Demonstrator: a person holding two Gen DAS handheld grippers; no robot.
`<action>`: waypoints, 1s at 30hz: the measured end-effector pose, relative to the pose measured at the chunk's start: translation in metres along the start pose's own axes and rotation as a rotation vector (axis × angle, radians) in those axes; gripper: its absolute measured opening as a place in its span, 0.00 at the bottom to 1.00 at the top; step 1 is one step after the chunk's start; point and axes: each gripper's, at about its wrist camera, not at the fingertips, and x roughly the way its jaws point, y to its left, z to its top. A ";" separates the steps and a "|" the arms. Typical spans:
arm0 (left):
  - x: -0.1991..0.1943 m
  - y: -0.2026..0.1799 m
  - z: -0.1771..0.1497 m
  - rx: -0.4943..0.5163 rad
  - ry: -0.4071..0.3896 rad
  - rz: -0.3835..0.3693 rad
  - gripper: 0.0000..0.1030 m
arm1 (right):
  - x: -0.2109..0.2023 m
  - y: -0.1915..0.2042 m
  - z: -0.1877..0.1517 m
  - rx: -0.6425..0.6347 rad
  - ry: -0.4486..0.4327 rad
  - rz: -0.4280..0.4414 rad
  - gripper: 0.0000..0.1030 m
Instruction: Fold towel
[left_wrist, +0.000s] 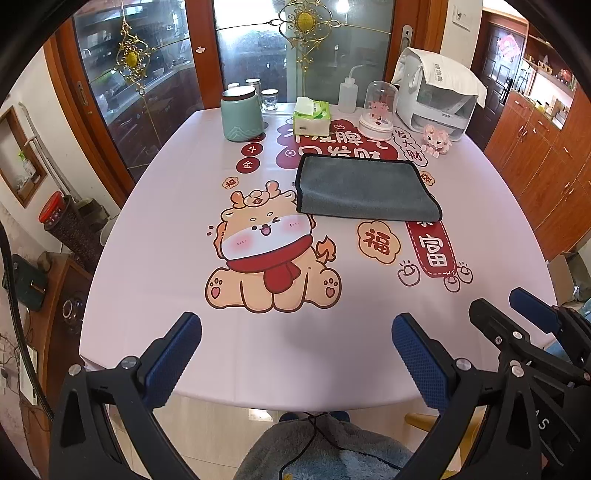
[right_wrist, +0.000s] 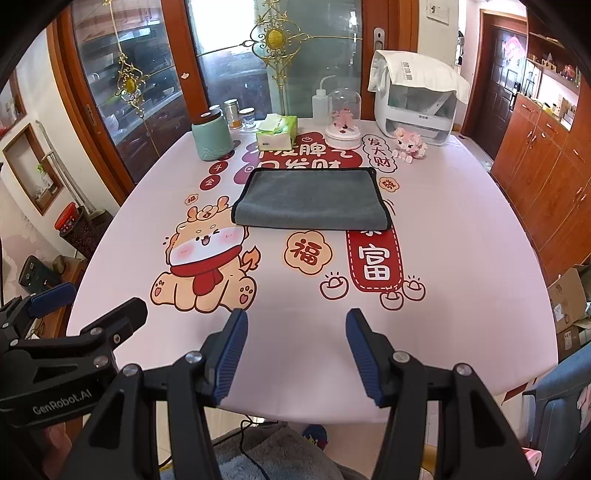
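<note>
A grey towel with a black hem lies folded flat on the pink printed tablecloth, past the middle of the table; it also shows in the right wrist view. My left gripper is open and empty, held above the table's near edge, far short of the towel. My right gripper is open and empty, also over the near edge. The right gripper shows at the lower right of the left wrist view. The left gripper shows at the lower left of the right wrist view.
Along the table's far side stand a green jar, a tissue pack, a squeeze bottle, a glass dome, a white appliance and a pink toy. Wooden cabinets stand right.
</note>
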 end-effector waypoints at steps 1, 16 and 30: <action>0.000 0.000 0.000 0.000 0.000 0.000 1.00 | 0.000 0.000 0.000 0.001 0.000 0.000 0.54; 0.000 0.000 0.000 -0.001 0.001 0.000 1.00 | 0.000 -0.002 0.000 0.000 0.003 0.002 0.54; 0.000 -0.003 -0.003 0.000 0.003 0.004 1.00 | 0.001 -0.005 -0.001 0.001 0.005 0.006 0.54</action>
